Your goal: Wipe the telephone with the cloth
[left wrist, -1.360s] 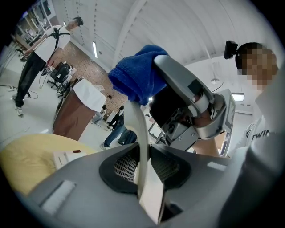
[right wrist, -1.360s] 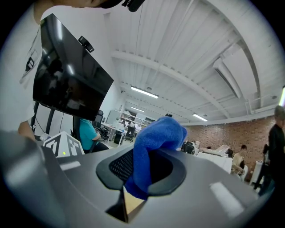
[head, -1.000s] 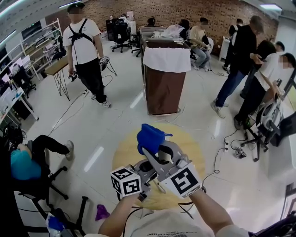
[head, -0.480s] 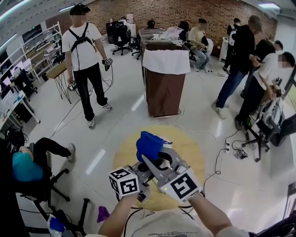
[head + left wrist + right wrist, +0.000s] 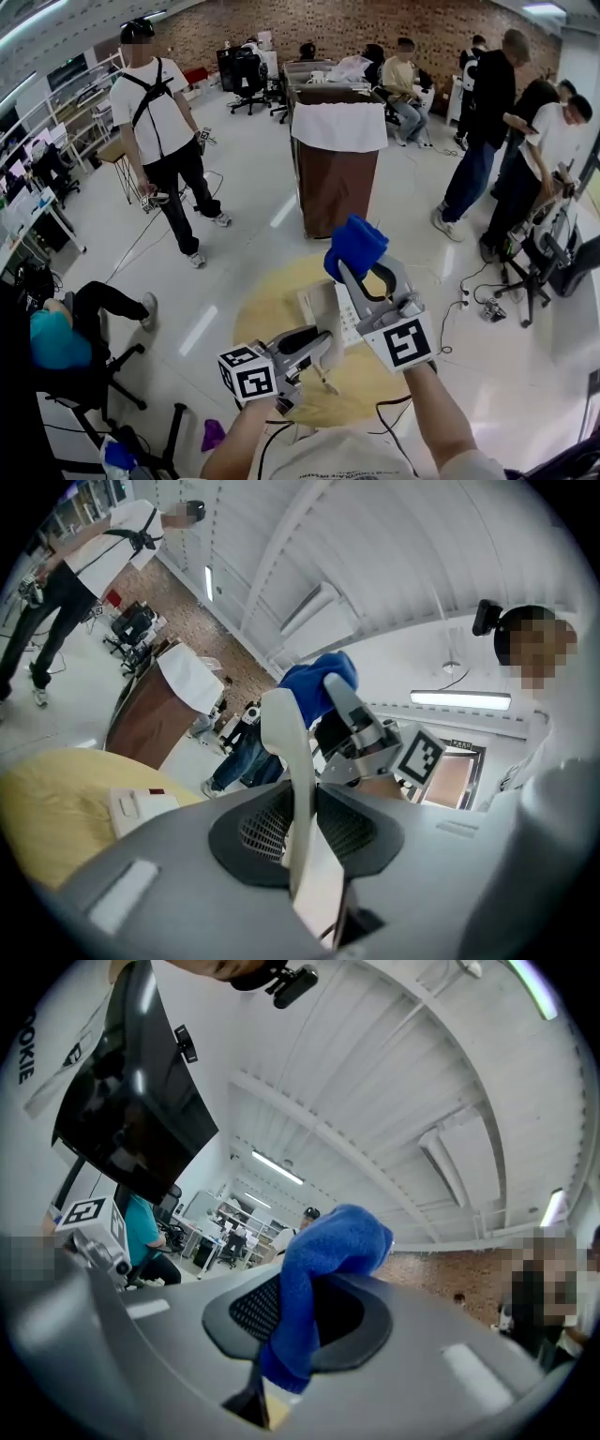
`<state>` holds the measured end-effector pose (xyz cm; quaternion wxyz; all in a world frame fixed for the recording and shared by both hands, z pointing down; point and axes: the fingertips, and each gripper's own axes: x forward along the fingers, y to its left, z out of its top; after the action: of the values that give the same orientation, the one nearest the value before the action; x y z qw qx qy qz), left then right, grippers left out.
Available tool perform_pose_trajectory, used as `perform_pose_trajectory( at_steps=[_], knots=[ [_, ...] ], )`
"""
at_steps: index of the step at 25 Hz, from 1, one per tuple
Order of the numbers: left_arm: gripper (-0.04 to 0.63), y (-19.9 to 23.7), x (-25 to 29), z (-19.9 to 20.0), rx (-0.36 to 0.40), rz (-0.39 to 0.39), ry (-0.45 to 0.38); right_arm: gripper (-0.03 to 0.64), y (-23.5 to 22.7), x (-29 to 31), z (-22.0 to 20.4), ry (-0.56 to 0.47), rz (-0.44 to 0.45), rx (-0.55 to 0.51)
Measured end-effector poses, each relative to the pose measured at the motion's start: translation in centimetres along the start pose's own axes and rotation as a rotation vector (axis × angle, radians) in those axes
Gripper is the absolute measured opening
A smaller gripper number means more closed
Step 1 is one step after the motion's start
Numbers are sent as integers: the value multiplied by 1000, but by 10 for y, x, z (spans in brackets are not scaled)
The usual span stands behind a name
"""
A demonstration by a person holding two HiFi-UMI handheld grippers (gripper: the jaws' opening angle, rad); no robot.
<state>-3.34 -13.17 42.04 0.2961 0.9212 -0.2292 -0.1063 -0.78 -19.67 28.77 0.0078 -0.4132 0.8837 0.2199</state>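
Since the handset (image 5: 319, 311) is off the telephone base (image 5: 351, 324), head view: left tool (image 5: 314, 343) holds it, with the base just past its tip on the yellow surface (image 5: 267, 314). Right tool (image 5: 366, 274) carries the blue cloth (image 5: 356, 246) at its tip, clear of the left tool.

Left gripper view: jaws narrow, clamped low on the handset, most of it standing past the tips. A hard wipe there could lever it loose.

Right gripper view: jaws pinch a thin fold, so friction could drag the bunched cloth out.
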Motion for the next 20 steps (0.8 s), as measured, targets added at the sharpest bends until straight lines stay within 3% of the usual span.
perform_pose_trajectory(
  at_steps=[8,13,20],
  knots=[
    [74,-23,-12,22,-30,-120,13,71,31,-10,-70,122,117,-77],
    [74,-34,-16,32,-37,-181,20,71,62,-6,-72,105,191,-154],
    [74,-33,-19,42,-59,-206,-1,71,80,-6,-77,107,228,-286]
  ],
)
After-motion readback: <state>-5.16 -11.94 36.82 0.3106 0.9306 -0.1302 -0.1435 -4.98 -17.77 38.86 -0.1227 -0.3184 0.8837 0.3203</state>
